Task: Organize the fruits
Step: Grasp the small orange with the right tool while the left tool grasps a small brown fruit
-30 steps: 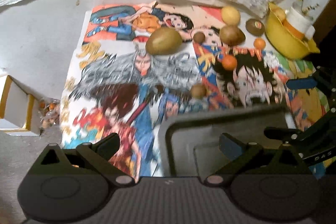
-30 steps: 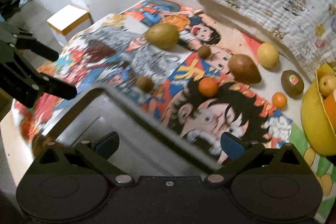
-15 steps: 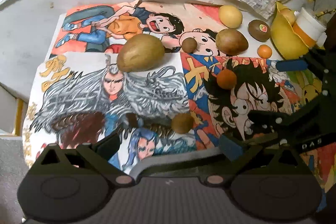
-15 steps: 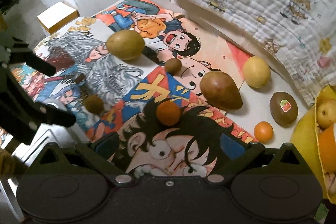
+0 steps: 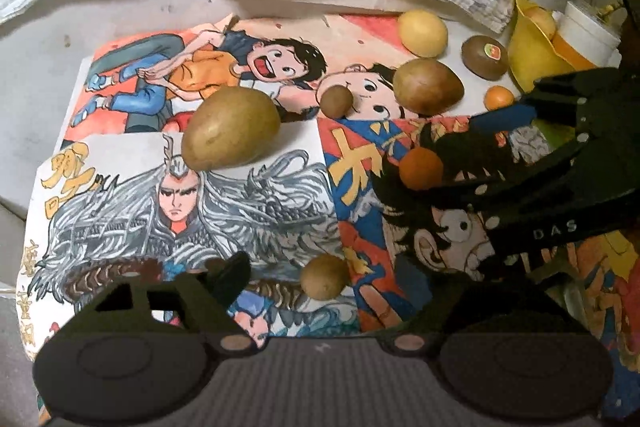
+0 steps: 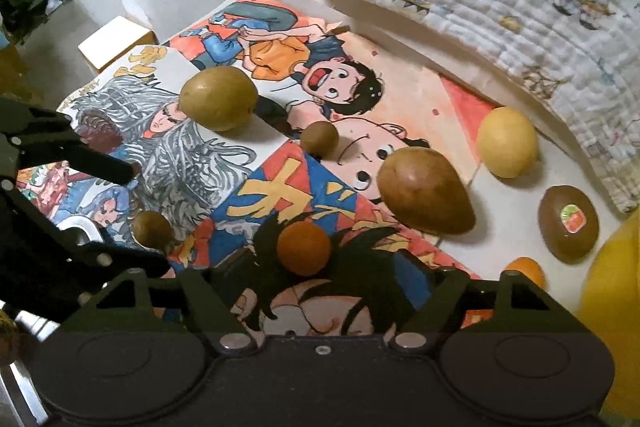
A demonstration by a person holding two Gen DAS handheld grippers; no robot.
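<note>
Both grippers closer to the fruits [image 6: 304,247]

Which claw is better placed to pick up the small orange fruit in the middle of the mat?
Right, probably. The orange fruit sits just ahead of the open right claw, centred between its fingers. The left claw is open too, but lines up with a small brown fruit instead.

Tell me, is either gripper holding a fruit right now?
No. Left gripper and right gripper are both open and empty; the small brown fruit and orange between their fingers lie ungrasped on the mat.
</note>
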